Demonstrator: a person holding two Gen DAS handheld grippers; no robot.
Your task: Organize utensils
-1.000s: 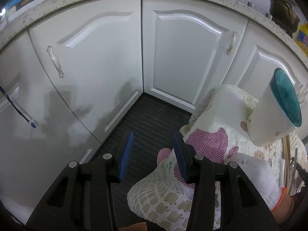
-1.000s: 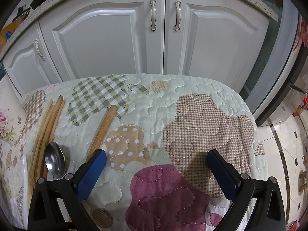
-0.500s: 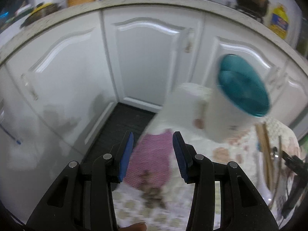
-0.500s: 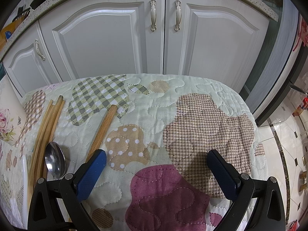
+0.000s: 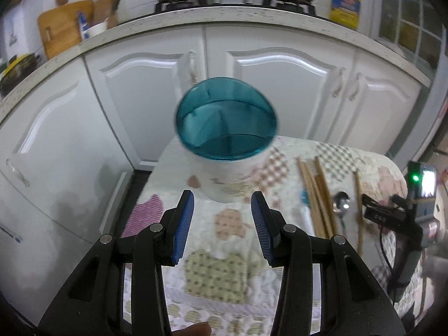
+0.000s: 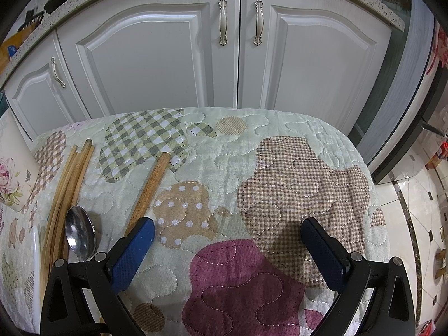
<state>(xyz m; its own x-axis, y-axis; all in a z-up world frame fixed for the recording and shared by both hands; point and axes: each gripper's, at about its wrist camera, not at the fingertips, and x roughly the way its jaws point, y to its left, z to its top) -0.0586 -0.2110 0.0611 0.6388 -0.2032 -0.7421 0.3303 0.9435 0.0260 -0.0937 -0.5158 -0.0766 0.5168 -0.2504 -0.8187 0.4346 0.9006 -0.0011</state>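
Note:
A white utensil holder with a teal top [image 5: 226, 128] stands on the quilted cloth [image 5: 218, 274]; its flowered side shows at the left edge of the right wrist view [image 6: 12, 173]. My left gripper [image 5: 221, 212] is open and empty, just short of the holder's base. Several wooden chopsticks [image 6: 67, 184], a metal spoon [image 6: 79, 232] and a thicker wooden handle [image 6: 148, 190] lie on the cloth [image 6: 252, 168]; chopsticks [image 5: 316, 193] and spoon [image 5: 341, 204] also show in the left wrist view. My right gripper [image 6: 226, 240] is open and empty above the cloth, right of the utensils.
White cabinet doors [image 6: 173, 56] stand close behind the table. A counter [image 5: 252, 14] above carries a pan, a pot and an oil bottle. The table drops off to dark floor on the left [image 5: 134, 179] and tiled floor on the right [image 6: 420, 224].
My left gripper has swung right from the cabinets and floor to face the utensil holder, which now sits centred ahead of its fingers. The right gripper has not moved.

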